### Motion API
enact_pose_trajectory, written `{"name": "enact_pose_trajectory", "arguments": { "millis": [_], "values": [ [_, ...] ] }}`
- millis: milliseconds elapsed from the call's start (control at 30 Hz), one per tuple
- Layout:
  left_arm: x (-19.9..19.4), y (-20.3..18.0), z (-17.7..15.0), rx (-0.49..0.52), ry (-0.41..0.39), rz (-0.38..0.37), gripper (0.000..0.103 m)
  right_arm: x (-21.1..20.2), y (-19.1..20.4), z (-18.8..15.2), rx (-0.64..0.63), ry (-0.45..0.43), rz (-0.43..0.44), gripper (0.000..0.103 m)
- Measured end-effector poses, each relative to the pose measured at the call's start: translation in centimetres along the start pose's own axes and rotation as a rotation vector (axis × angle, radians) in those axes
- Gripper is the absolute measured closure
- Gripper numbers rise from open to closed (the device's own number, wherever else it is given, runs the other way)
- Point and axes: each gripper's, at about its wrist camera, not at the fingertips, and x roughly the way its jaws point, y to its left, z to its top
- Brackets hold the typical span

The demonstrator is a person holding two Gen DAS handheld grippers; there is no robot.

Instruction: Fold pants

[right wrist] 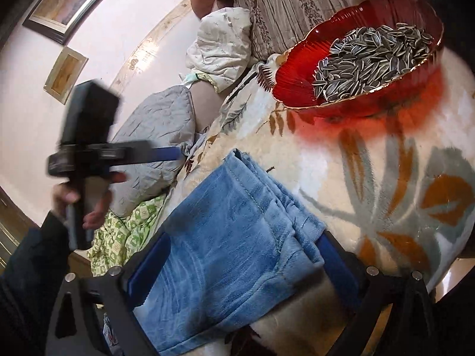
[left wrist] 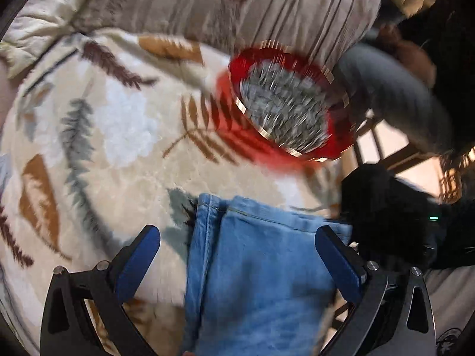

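Both hand-held grippers stand wide open with nothing held. My right hand-held gripper (right wrist: 240, 264) straddles the pants (right wrist: 234, 237), and the left hand-held gripper (left wrist: 237, 246) does likewise. The long axis runs straight ahead of each toward the red seed bowl (right wrist: 299, 86). I judge the right one nearer. Folded blue denim, several layers thick, lies on the bed's leaf-patterned blanket (right wrist: 386, 184), near its edge.

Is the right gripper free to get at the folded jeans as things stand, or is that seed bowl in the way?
Probably yes: the right gripper is open with the folded jeans between its fingers; the seed bowl sits beyond, apart from them.
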Motion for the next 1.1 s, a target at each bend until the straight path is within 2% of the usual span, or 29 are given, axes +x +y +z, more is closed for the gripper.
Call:
{"name": "enact_pose_trajectory", "arguments": {
  "millis": [133, 300, 467, 567, 600, 633, 667, 767, 800, 833, 867, 900, 967, 1100],
  "values": [
    [2.9, 0.0, 1.1, 0.017, 0.054, -0.055, 0.0, 0.0, -0.2, 0.0, 0.023, -0.005, 0.011, 0.003],
    [5.1, 1.1, 2.0, -0.012, 0.118, -0.082, 0.0, -0.1, -0.6, 0.1, 0.046, -0.004, 0.019, 0.005],
    [5.9, 2.3, 1.7, -0.051, 0.135, -0.158, 0.003, 0.0, -0.9, 0.3, 0.057, -0.003, 0.01, 0.014],
    [5.9, 2.8, 1.4, -0.059, 0.124, -0.186, 0.014, -0.1, -1.0, 0.4, 0.058, -0.003, 0.0, 0.02],
    [5.8, 2.8, 1.3, -0.051, 0.119, -0.197, 0.026, -0.1, -1.0, 0.5, 0.055, -0.002, -0.006, 0.023],
    [5.6, 2.8, 1.0, -0.041, 0.113, -0.198, 0.035, -0.1, -1.1, 0.5, 0.054, 0.0, -0.012, 0.031],
    [5.3, 2.8, 0.9, -0.029, 0.109, -0.197, 0.037, 0.0, -1.2, 0.5, 0.056, 0.004, -0.016, 0.039],
    [5.0, 2.5, 0.5, -0.012, 0.102, -0.209, 0.043, 0.1, -1.4, 0.5, 0.063, 0.01, -0.021, 0.047],
    [4.8, 2.5, 0.4, -0.008, 0.094, -0.209, 0.048, 0.1, -1.3, 0.5, 0.059, 0.011, -0.019, 0.049],
    [4.6, 2.3, 0.3, 0.001, 0.085, -0.208, 0.061, 0.1, -1.2, 0.4, 0.055, 0.018, -0.014, 0.058],
    [4.5, 2.2, 0.1, 0.009, 0.08, -0.201, 0.068, 0.4, -1.2, 0.4, 0.051, 0.036, -0.01, 0.073],
    [4.4, 1.9, -0.1, 0.019, 0.074, -0.201, 0.074, 0.6, -1.2, 0.3, 0.049, 0.048, -0.009, 0.078],
    [4.1, 1.3, -0.4, 0.028, 0.047, -0.209, 0.078, 0.7, -1.1, 0.2, 0.038, 0.053, -0.008, 0.085],
    [2.2, 0.6, -1.2, 0.04, -0.039, -0.185, 0.082, 0.3, 0.1, 0.4, -0.02, 0.038, -0.01, 0.088]
  ]
}}
